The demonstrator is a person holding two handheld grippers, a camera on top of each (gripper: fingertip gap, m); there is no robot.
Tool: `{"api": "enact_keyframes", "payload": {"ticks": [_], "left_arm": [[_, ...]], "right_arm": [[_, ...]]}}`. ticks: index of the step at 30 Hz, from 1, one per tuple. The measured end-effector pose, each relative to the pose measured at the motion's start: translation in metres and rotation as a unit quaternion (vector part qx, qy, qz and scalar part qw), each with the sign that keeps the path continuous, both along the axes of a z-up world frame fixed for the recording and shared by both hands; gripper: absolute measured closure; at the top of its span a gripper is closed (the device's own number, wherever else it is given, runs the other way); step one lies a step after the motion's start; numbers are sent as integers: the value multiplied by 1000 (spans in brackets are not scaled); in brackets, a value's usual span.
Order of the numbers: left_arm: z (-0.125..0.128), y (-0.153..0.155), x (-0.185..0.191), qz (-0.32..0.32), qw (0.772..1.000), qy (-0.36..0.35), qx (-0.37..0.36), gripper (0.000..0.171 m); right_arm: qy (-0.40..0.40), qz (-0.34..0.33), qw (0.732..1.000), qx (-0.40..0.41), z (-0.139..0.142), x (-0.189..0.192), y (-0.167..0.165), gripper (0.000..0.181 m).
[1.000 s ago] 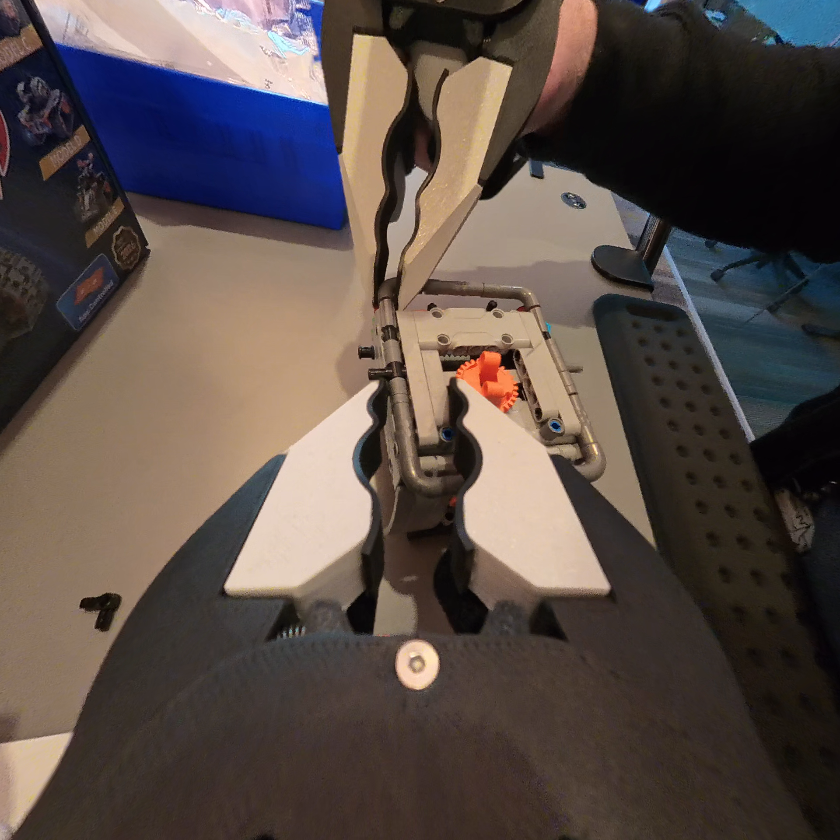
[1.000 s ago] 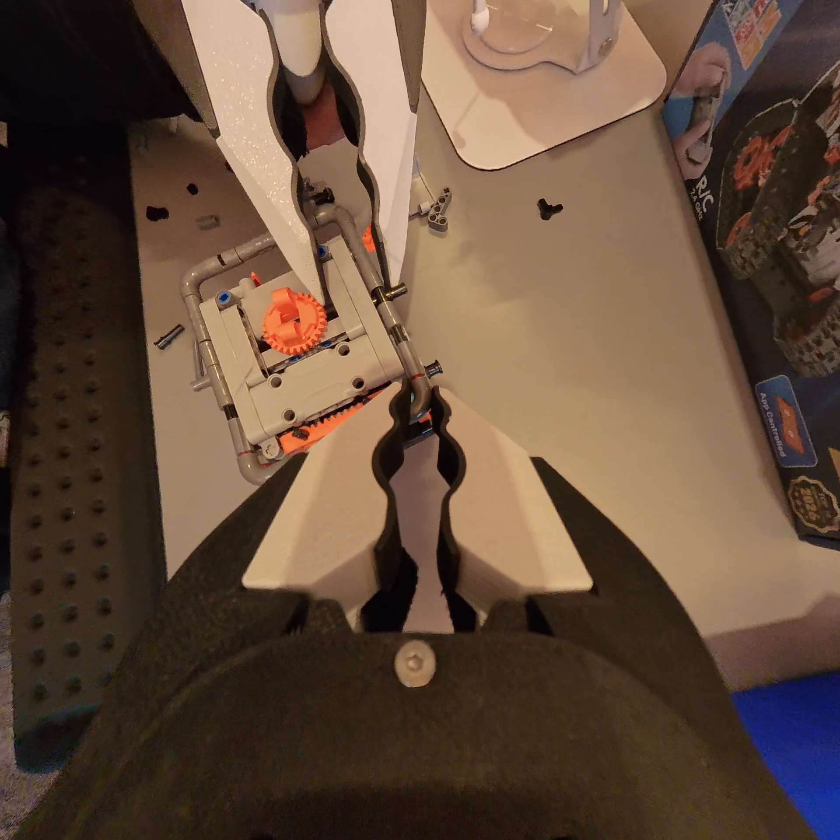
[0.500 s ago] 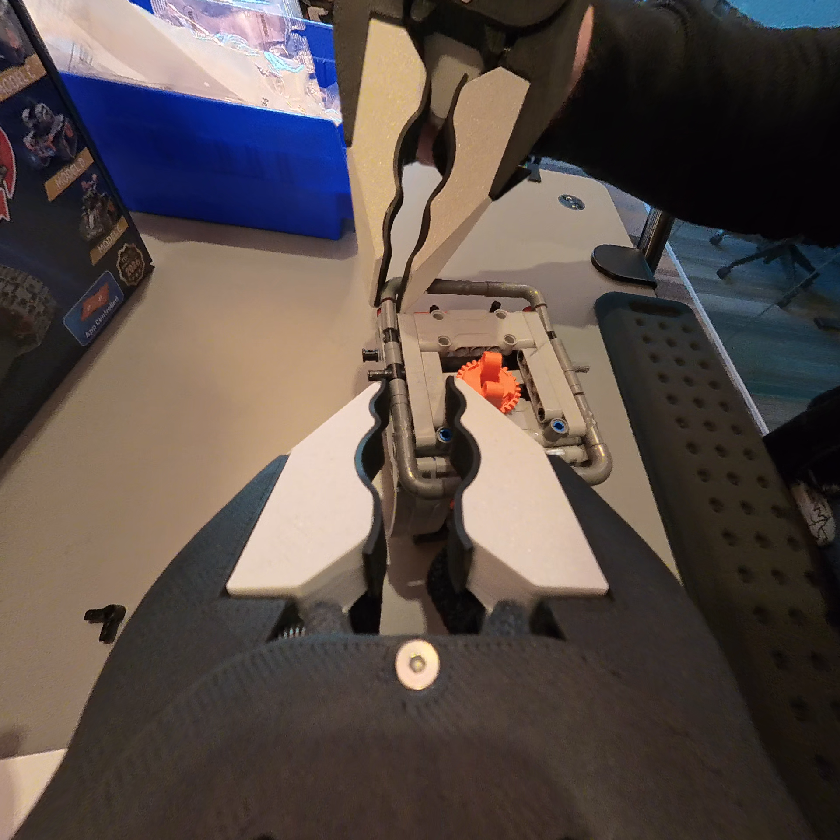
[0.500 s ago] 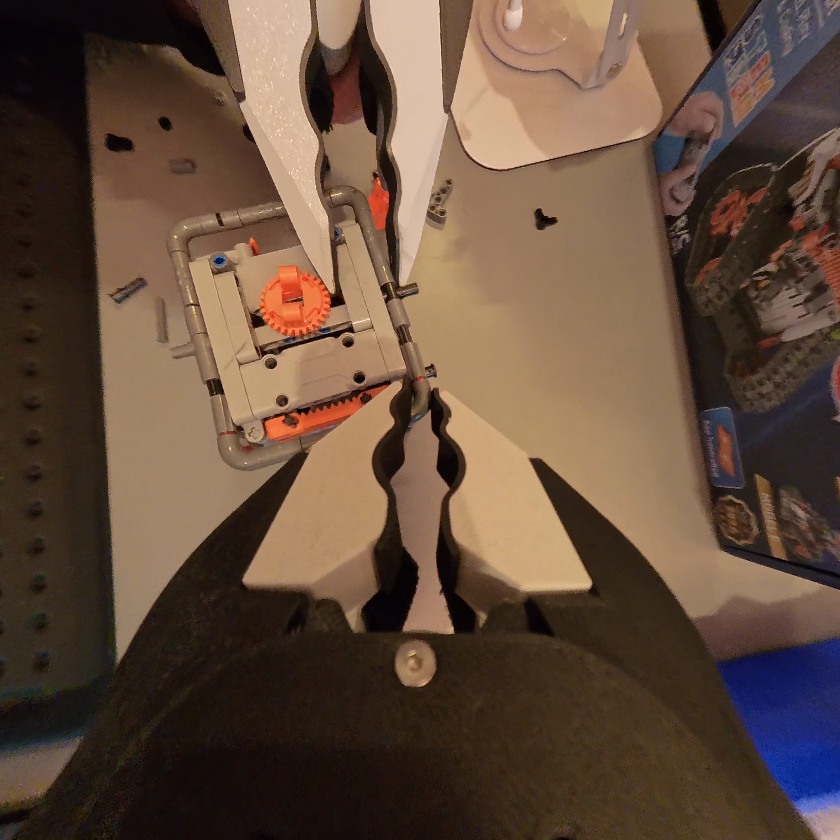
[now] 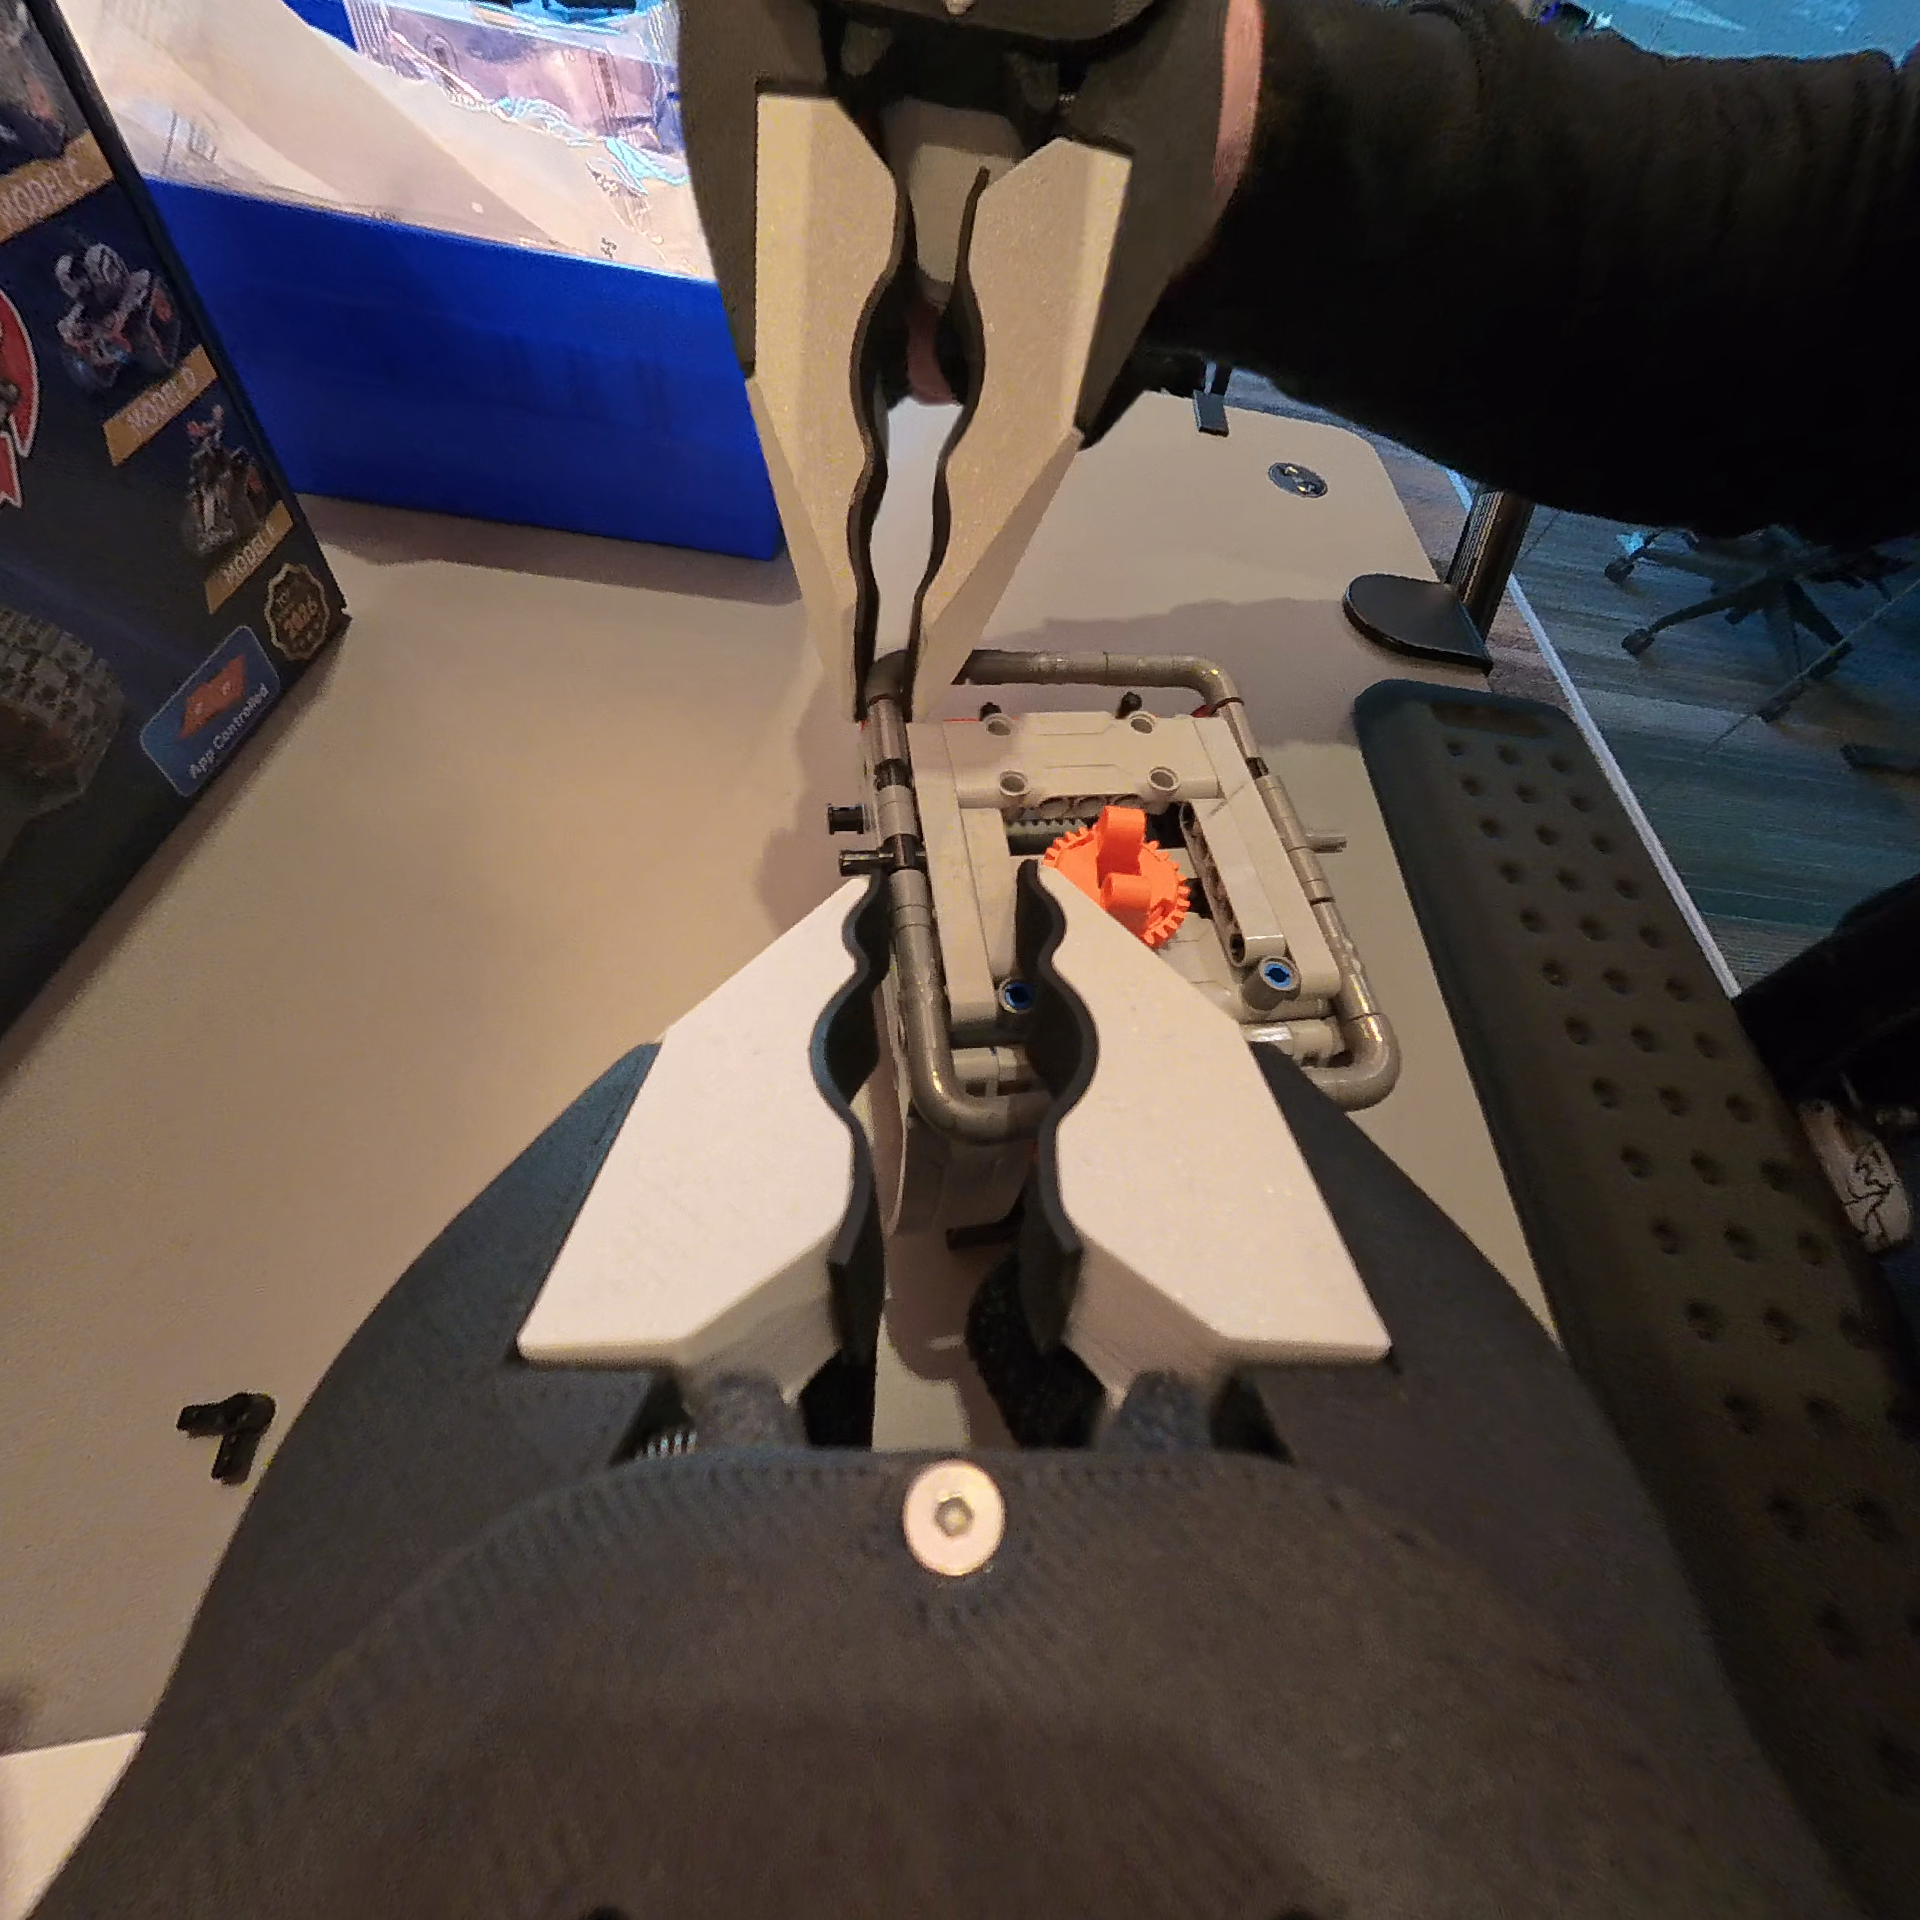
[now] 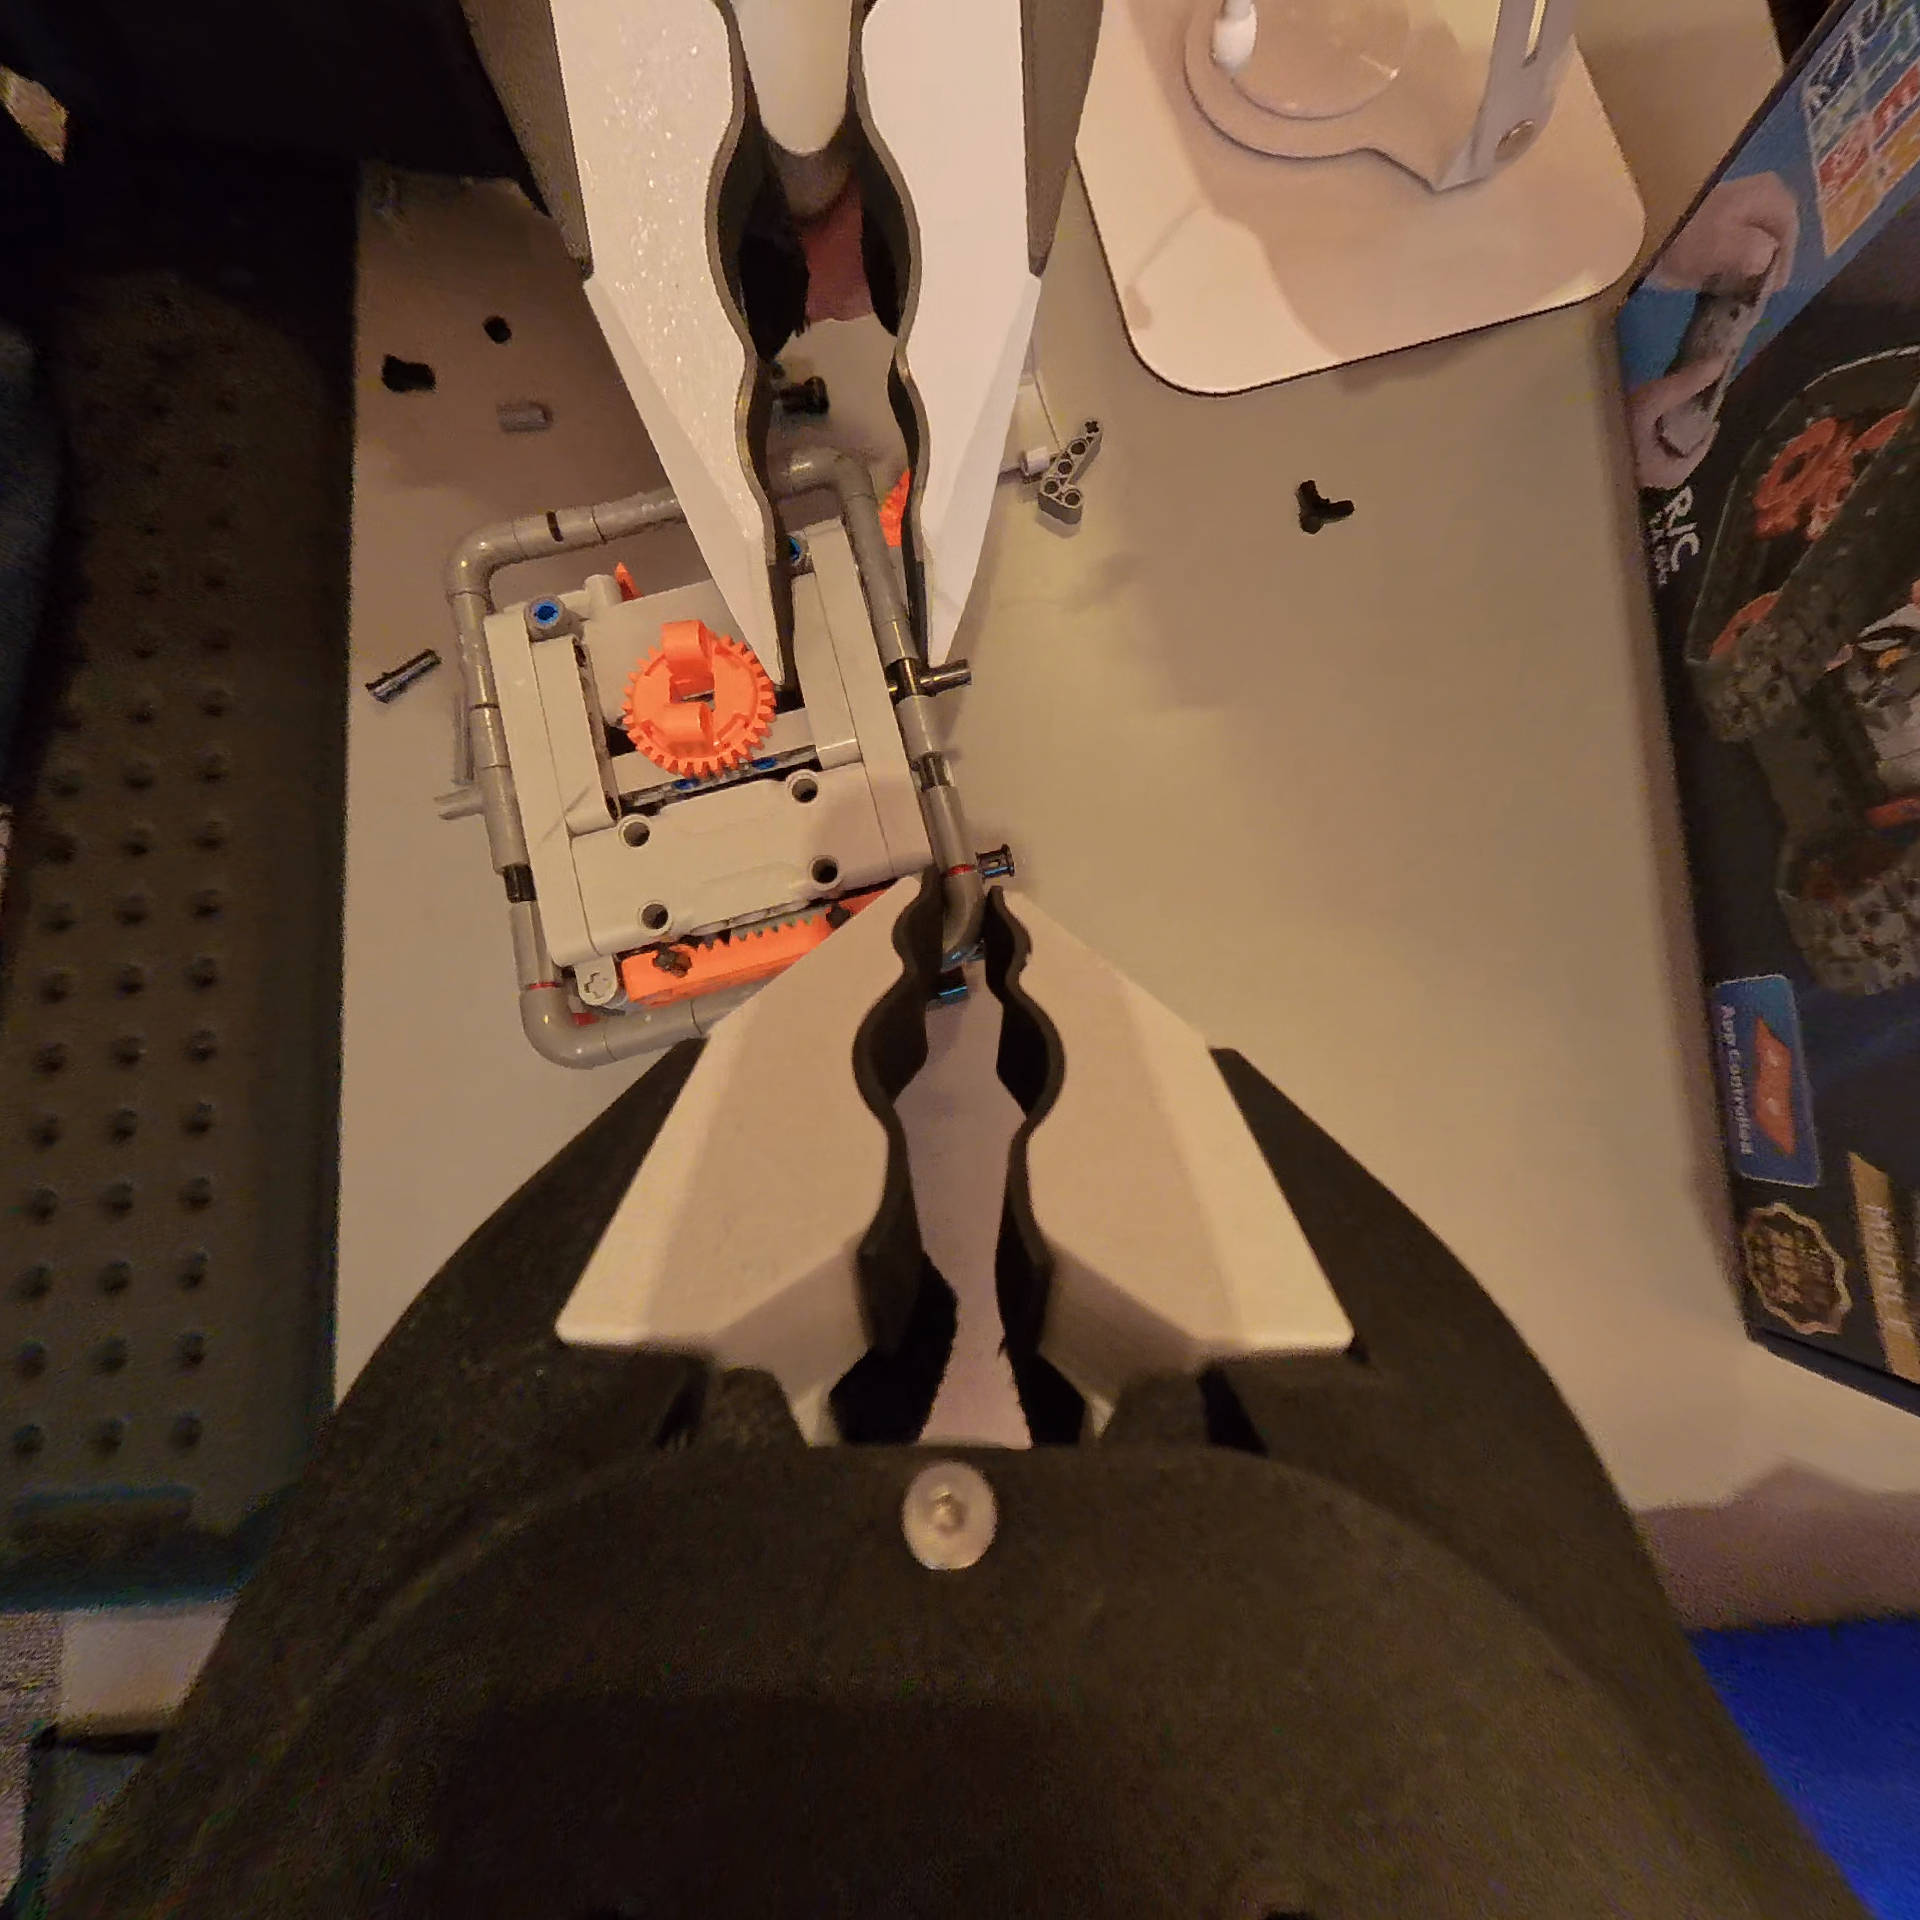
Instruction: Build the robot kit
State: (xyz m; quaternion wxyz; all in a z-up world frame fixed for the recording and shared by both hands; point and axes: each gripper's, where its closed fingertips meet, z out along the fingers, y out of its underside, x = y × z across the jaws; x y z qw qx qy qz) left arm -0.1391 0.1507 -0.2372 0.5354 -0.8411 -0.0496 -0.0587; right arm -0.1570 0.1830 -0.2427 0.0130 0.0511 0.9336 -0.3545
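1. Left wrist view: even, neutral-cool light, fairly bright; the table [image 5: 436,935] reads clean beige.
2. Soft shadows only: a faint one on the table under the far gripper [image 5: 885,665] around 12 o'clock, and darker pockets between the near fingers.
3. Centre is sharp; the box [image 5: 135,582] at 9 o'clock and the perforated pad [image 5: 1662,1039] at 3 o'clock stretch and bend with wide-angle distortion.
4. Right wrist view: dimmer, strong warm yellow-orange cast, with a grainy housing at 6 o'clock.
5. White fingers [image 6: 665,312] at 12 o'clock are near blown out; the white base plate [image 6: 1455,270] at 1 o'clock glares.
6. Corner at 11 o'clock is crushed to black; edges at 9 and 3 o'clock are soft and smeared.
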Motion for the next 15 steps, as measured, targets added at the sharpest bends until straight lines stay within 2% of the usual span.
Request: {"api": "enact_keyframes", "payload": {"ticks": [5,9,12,15], "left_arm": [[0,0,-1,-1,1000,-6,1,149],[0,1,0,-1,1000,-2,0,149],[0,1,0,0,1000,-9,3,149],[0,1,0,-2,1000,-9,4,149]], "right_arm": [[-13,-38,999,0,1,-1,1,174],[-34,-74,996,-34,2,0,7,162],[-41,-87,994,-54,4,1,10,164],[-49,-95,991,-76,8,0,10,178]]}}
